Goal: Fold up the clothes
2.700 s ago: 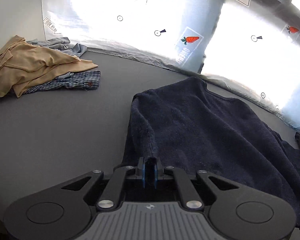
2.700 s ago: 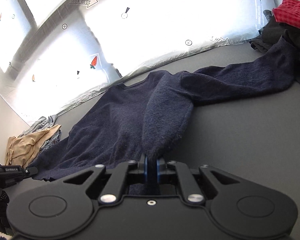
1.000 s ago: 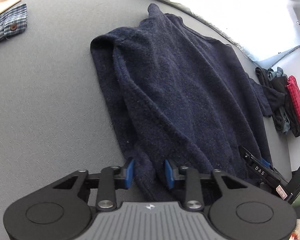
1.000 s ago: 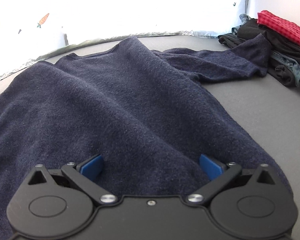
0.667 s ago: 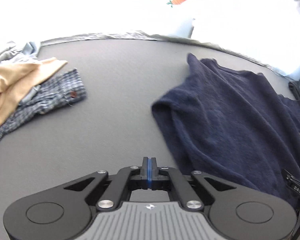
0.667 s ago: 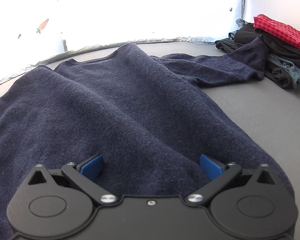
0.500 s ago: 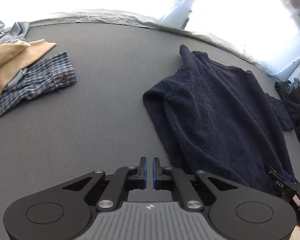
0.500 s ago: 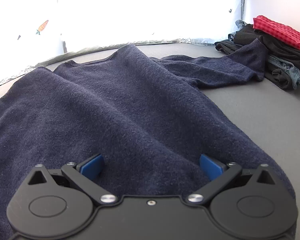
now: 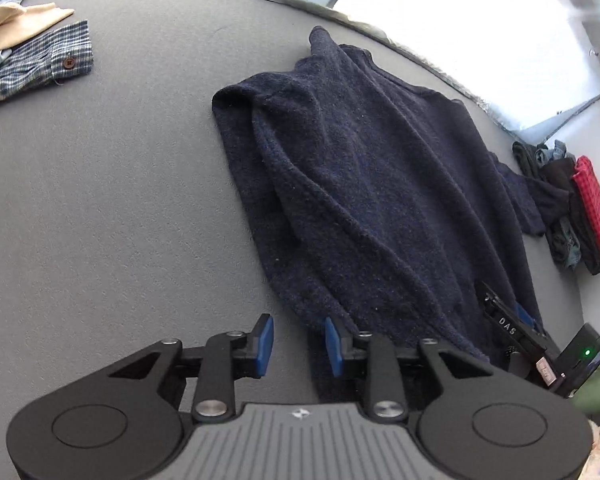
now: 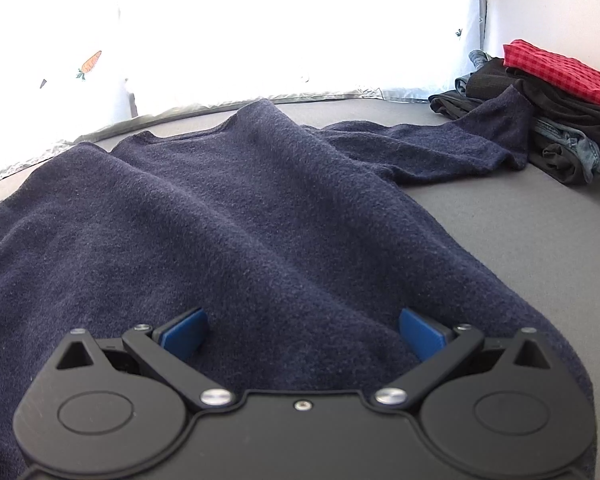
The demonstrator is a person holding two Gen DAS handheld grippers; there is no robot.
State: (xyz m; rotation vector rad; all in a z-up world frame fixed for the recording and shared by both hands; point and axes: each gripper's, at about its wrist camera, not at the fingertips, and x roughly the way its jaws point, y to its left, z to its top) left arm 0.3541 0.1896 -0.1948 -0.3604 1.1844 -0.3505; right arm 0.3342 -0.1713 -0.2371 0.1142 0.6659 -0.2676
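From my left wrist, my left gripper (image 9: pixel 296 340) points steeply down at the grey table (image 9: pixel 100 200), and its blue pads (image 9: pixel 265 340) are parting; only bare table shows in the gap between them. The navy sweater (image 9: pixel 380 184) starts just to the right of that gap: its near left edge runs past my right-hand pad, though whether the pad touches the cloth I cannot tell. From there the sweater's long axis stretches away and slightly rightward, hem nearest me, collar at the far end by the bright foil wall. The left sleeve (image 9: pixel 260 152) lies doubled in along the left side. Far left sits a plaid shirt (image 9: pixel 40 68) under tan cloth, well apart. At lower right my right gripper (image 9: pixel 512 332) rests over the hem.

From my right wrist, my right gripper (image 10: pixel 302 332) has its pads spread wide, one on each side of a soft ridge of sweater (image 10: pixel 260 208), not pinching it. The body runs straight away from my fingers toward the collar, and the right sleeve (image 10: pixel 440 148) reaches out sideways to the right, its cuff touching the stack of folded clothes (image 10: pixel 560 120).

I judge the next fold turns on that sleeve: it lies on my right gripper's side, across the body from my left, so the right is the nearer one
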